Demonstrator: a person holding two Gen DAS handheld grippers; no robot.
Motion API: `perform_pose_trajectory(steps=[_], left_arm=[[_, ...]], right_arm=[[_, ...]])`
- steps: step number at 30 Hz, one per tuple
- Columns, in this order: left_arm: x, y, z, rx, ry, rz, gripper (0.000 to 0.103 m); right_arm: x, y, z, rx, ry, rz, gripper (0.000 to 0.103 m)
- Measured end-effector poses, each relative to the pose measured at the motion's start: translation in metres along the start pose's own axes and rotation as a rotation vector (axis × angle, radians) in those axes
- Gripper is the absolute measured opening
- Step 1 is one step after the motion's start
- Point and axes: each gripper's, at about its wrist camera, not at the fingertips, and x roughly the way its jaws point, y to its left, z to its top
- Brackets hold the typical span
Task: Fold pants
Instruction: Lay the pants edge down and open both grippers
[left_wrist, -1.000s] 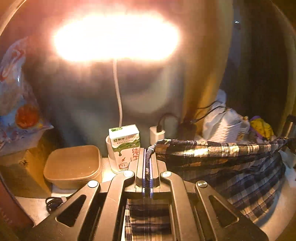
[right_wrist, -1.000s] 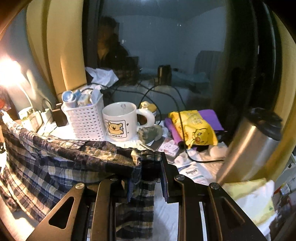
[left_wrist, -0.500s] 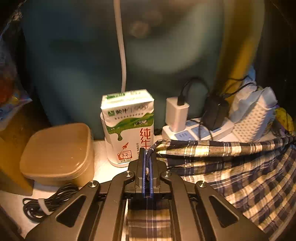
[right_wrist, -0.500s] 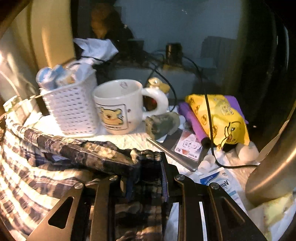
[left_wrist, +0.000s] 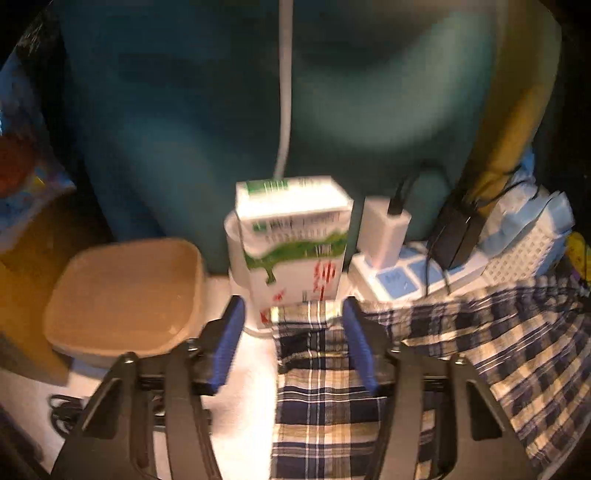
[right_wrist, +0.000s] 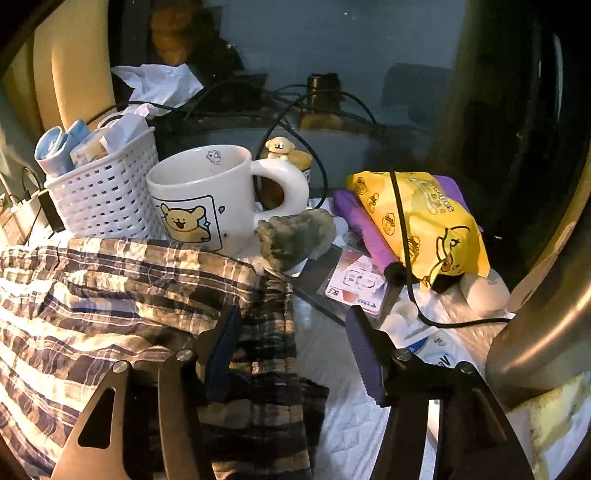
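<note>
The plaid pants (left_wrist: 461, 354) lie spread on the white table surface, their near corner between the fingers of my left gripper (left_wrist: 291, 314). Its jaws are opening, and the blue pads (left_wrist: 231, 343) stand apart from the cloth. In the right wrist view the other end of the pants (right_wrist: 122, 291) lies bunched at the left. My right gripper (right_wrist: 291, 325) is also opening, with a fold of cloth lying loose against its left pad (right_wrist: 221, 350) and nothing pressed between the jaws.
A milk carton (left_wrist: 295, 247), a tan lidded box (left_wrist: 125, 295) and a power strip with chargers (left_wrist: 402, 273) stand just beyond the left gripper. A white basket (right_wrist: 107, 199), a bear mug (right_wrist: 210, 199), a yellow wipes pack (right_wrist: 424, 221) and a steel flask (right_wrist: 546, 314) crowd the right.
Both grippers were shut on the pants' edge and have let go, jaws now apart. The cloth has dropped flat onto the table. Both hands came lower and nearer the clutter.
</note>
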Motion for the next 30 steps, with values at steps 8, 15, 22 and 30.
perform_pose_trajectory(steps=[8, 15, 22, 30], left_arm=[[-0.075, -0.022, -0.015, 0.056, -0.041, -0.069, 0.068], [-0.117, -0.077, -0.078, 0.109, 0.055, -0.221, 0.068], [-0.142, -0.114, -0.131, 0.120, 0.138, -0.306, 0.068], [-0.150, -0.129, -0.168, 0.187, 0.168, -0.260, 0.068]], right_arm=[[-0.039, -0.014, -0.008, 0.058, -0.031, -0.003, 0.061], [-0.073, -0.019, -0.028, 0.081, -0.042, 0.010, 0.061], [-0.097, -0.024, -0.056, 0.086, -0.022, 0.017, 0.061], [-0.103, -0.031, -0.087, 0.130, 0.027, 0.091, 0.062]])
